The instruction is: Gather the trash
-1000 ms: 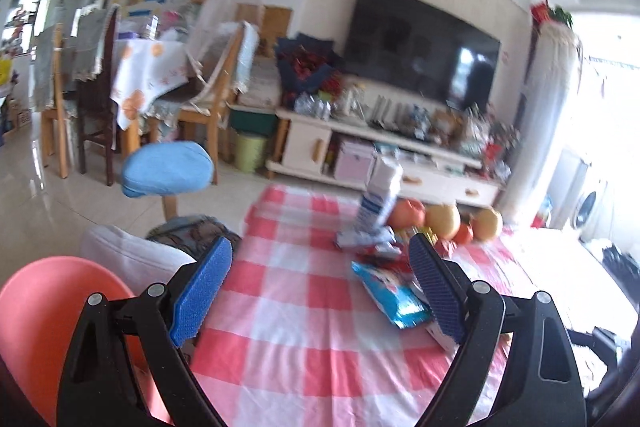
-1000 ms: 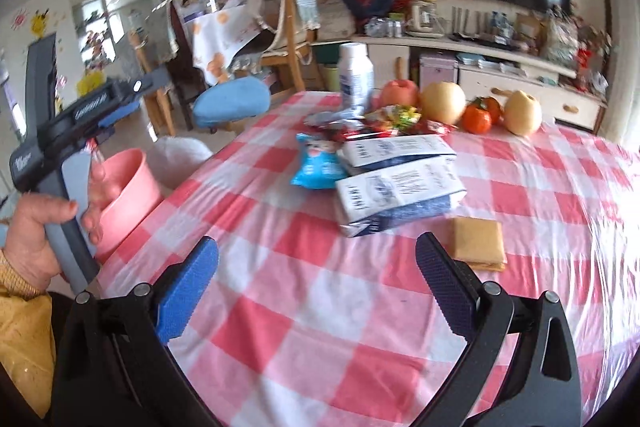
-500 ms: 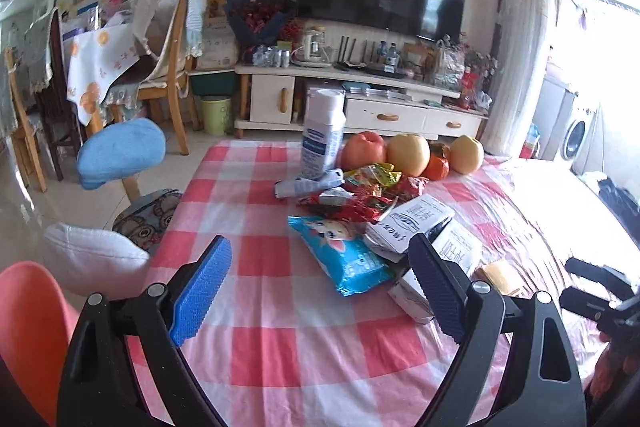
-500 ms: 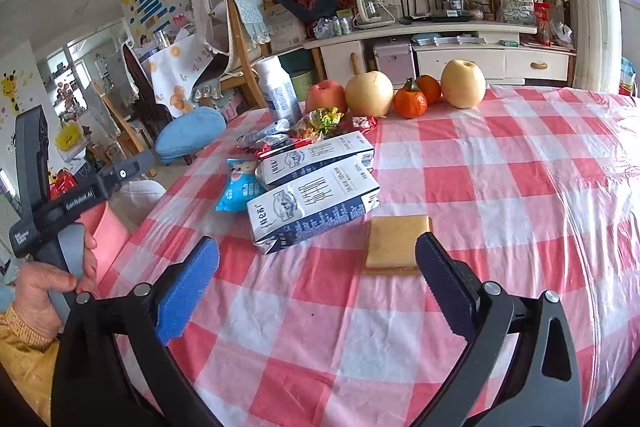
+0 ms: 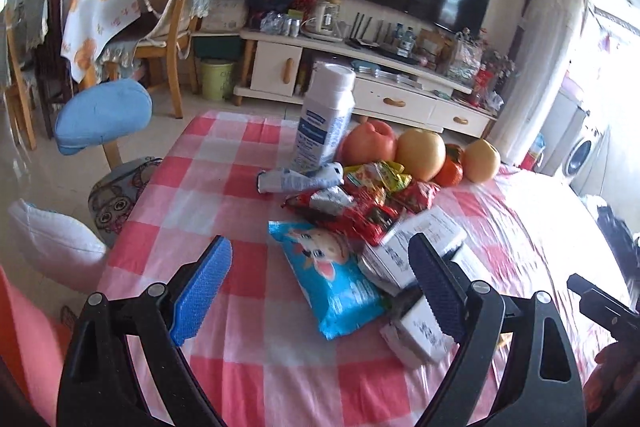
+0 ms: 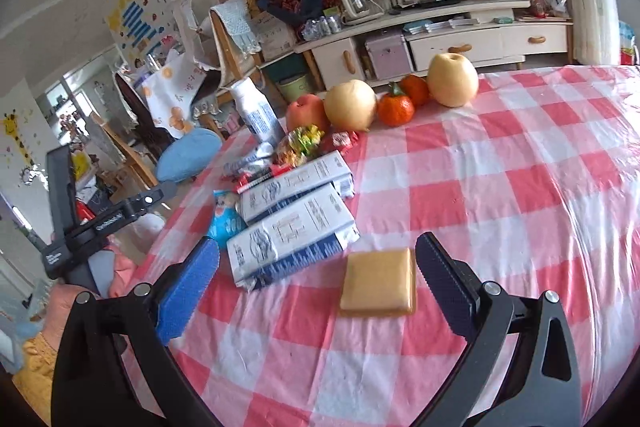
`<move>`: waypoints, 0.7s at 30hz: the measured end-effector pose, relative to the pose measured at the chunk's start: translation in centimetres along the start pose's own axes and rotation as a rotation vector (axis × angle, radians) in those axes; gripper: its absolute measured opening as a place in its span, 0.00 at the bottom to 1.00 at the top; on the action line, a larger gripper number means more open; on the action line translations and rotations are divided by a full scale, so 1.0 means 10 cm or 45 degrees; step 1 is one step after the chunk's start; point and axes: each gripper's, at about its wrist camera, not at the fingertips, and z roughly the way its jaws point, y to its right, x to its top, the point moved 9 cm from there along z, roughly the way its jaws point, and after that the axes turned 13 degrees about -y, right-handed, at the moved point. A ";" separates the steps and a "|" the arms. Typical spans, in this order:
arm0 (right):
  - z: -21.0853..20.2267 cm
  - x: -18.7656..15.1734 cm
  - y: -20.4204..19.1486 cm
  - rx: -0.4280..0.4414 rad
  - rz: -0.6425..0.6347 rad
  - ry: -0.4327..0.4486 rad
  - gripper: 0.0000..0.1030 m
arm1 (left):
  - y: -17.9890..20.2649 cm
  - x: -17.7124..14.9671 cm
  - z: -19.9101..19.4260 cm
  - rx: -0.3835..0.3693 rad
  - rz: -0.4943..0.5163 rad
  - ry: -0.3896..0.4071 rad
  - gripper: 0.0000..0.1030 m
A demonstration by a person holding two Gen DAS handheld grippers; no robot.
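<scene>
Over the red-and-white checked tablecloth (image 6: 500, 195), the right gripper (image 6: 316, 267) is being held spread wide, nothing pinched, with the flat tan square packet (image 6: 378, 281) lying between its fingers. The left gripper (image 5: 320, 279) is likewise being held wide apart above the light-blue cartoon-printed snack bag (image 5: 332, 275), beside two white-and-blue cartons (image 6: 292, 223). Their print is not being resolved legibly.

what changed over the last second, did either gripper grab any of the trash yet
Neither has grabbed anything. The left gripper swung from the room toward the table and closed in on the blue snack packet. The right gripper moved in over the tan square packet, which now sits between its fingers, untouched. Both stayed open; the milk cartons, wrappers and fruit kept their places.
</scene>
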 end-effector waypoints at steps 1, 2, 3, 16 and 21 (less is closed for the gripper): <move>0.05 0.07 -0.01 0.011 -0.008 -0.009 0.96 | -0.03 0.06 0.04 -0.008 -0.016 0.000 0.87; 0.09 0.15 -0.01 0.016 -0.013 -0.018 0.96 | -0.05 0.14 0.08 -0.024 -0.032 -0.001 0.87; 0.16 0.25 -0.01 0.025 -0.017 -0.027 0.96 | -0.08 0.22 0.14 -0.039 -0.044 -0.005 0.87; 1.30 1.14 0.07 0.082 0.047 -0.231 0.81 | -0.25 0.79 1.00 -0.063 -0.092 -0.133 0.67; 1.61 1.18 0.26 0.098 0.192 -0.296 0.81 | -0.28 0.87 1.22 -0.070 -0.081 -0.166 0.67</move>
